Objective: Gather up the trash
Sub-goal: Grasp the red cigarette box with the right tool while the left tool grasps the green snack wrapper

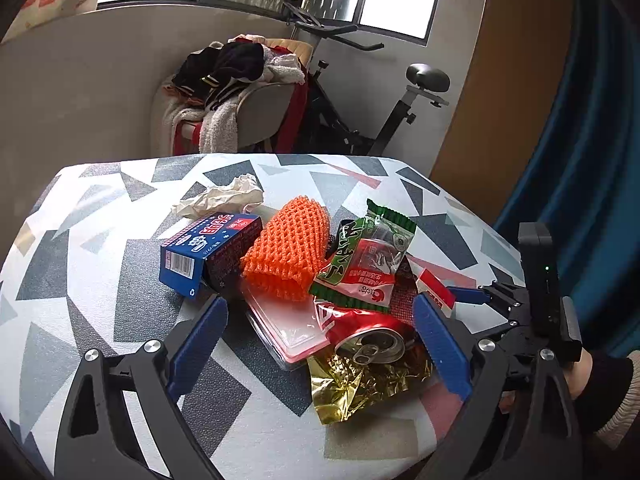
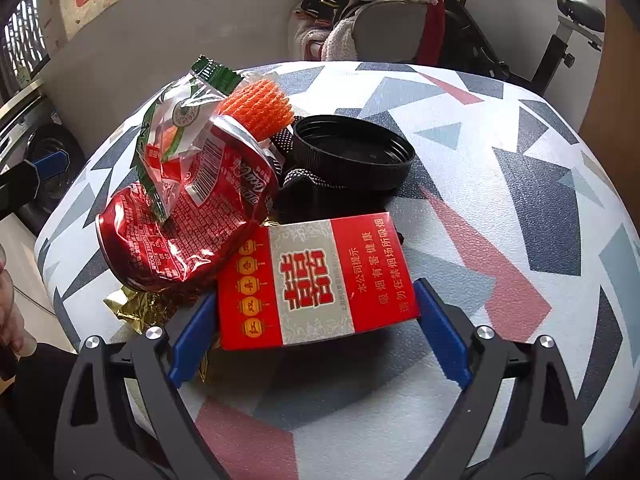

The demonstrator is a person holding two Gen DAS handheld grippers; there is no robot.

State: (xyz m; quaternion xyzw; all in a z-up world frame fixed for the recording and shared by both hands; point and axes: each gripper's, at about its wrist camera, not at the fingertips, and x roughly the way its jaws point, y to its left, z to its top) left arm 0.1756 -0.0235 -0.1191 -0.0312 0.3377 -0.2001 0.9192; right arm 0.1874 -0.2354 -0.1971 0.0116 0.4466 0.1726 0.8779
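Blue-padded left tongs (image 1: 320,340) are seen spread wide over the pile, nothing gripped; the crushed can (image 1: 368,340) and gold foil (image 1: 360,388) lie between the pads, untouched. Right tongs (image 2: 318,334) are set around the red cigarette pack (image 2: 316,280): the pack's edges sit at both pads, but whether it is squeezed cannot be told.

Trash is heaped mid-bench (image 1: 100,240), not yet collected. Step judged: first pick-ups being lined up. Next move calls for the right tongs to be closed on the pack and lifted, and the left lowered onto the can.

Farther off, a pink tray (image 1: 288,320), orange net (image 1: 288,248), green wrapper (image 1: 360,256), blue box (image 1: 208,252) and crumpled tissue (image 1: 224,198) are shown in the left view only. A black lid (image 2: 354,152) is shown in the right view only. No bin is seen in either.
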